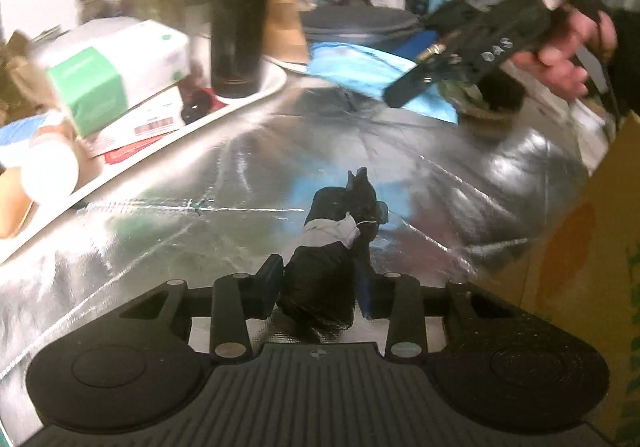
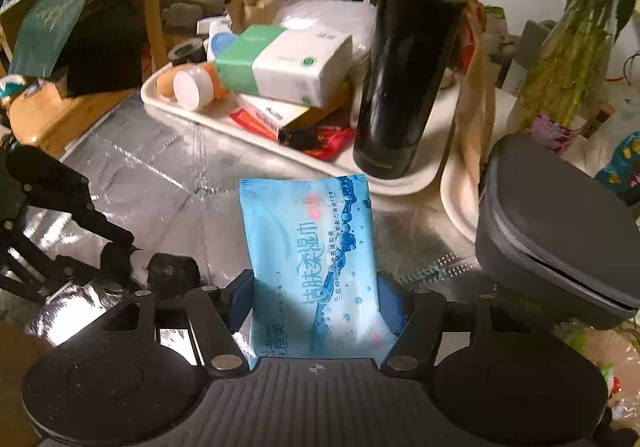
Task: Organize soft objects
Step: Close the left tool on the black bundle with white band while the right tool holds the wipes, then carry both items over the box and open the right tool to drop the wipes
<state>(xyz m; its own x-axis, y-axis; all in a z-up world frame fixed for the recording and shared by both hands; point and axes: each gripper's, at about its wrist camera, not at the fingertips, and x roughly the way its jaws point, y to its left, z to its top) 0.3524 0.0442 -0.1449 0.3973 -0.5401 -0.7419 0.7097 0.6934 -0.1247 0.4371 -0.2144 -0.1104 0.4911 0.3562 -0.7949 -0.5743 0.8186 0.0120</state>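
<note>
A black rolled cloth bundle (image 1: 320, 279) with a white band lies on the silver foil surface (image 1: 180, 215). My left gripper (image 1: 318, 273) is shut on its near end, one finger on each side. The same bundle (image 2: 173, 267) shows at the lower left of the right wrist view. My right gripper (image 2: 316, 281) is shut on a blue pack of wet wipes (image 2: 312, 247), which sticks forward above the foil. The left wrist view shows that pack (image 1: 360, 67) held up at the far side by the right gripper (image 1: 408, 83) and a hand (image 1: 568, 55).
A white tray (image 2: 400, 183) at the back carries a tall black flask (image 2: 404, 67), a green-and-white tissue box (image 2: 288, 63), a white-capped bottle (image 2: 192, 85) and small packets. A grey zip case (image 2: 556, 239) sits right. A cardboard box (image 1: 580, 267) borders the foil. Plants stand behind.
</note>
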